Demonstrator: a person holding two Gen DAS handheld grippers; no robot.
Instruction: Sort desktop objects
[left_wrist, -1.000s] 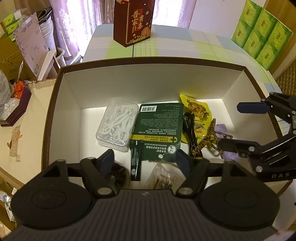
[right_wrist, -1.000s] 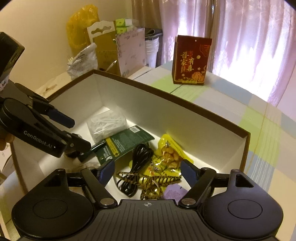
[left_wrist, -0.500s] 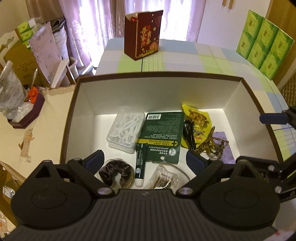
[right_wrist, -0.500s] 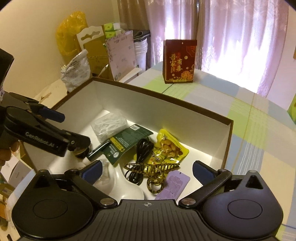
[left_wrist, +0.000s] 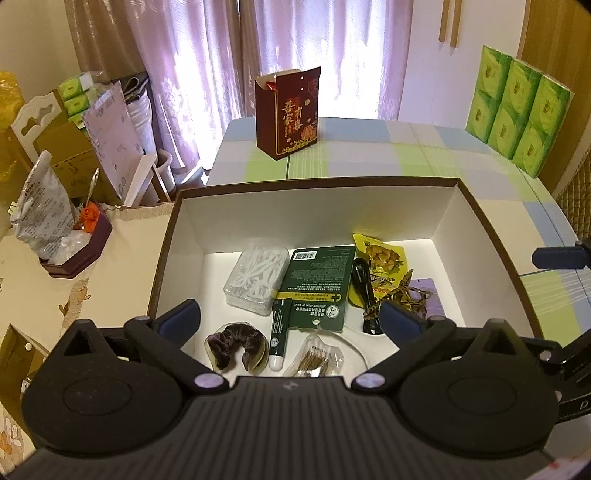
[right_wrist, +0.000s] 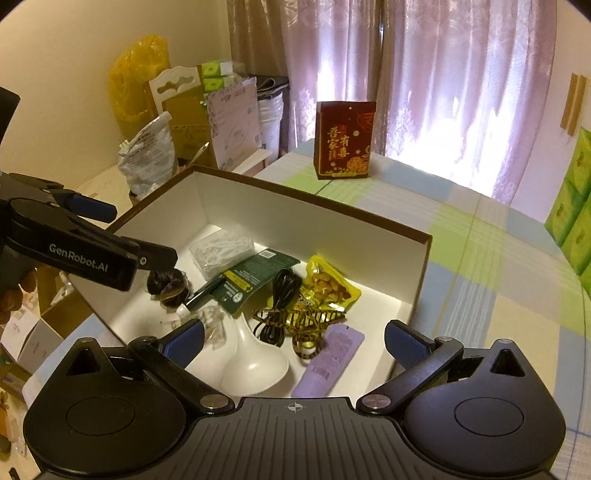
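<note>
Both grippers higher now — fingers (left_wrist: 181, 319) wide, empty — box (left_wrist: 314, 182) contents well below.

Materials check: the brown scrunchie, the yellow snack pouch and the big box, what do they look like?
Scrunchie: looks like velvet, soft sheen on gathered folds. Snack pouch: glossy plastic film, crinkled with highlights. Box: probably cardboard, matte white inside, brown outside, thin straight walls.

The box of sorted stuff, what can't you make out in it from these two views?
- White dish: left wrist view shows only its rim, behind the left hand-held gripper.
- Purple packet: print blurred in the right wrist view.
- Green card: text too small in both views.
</note>
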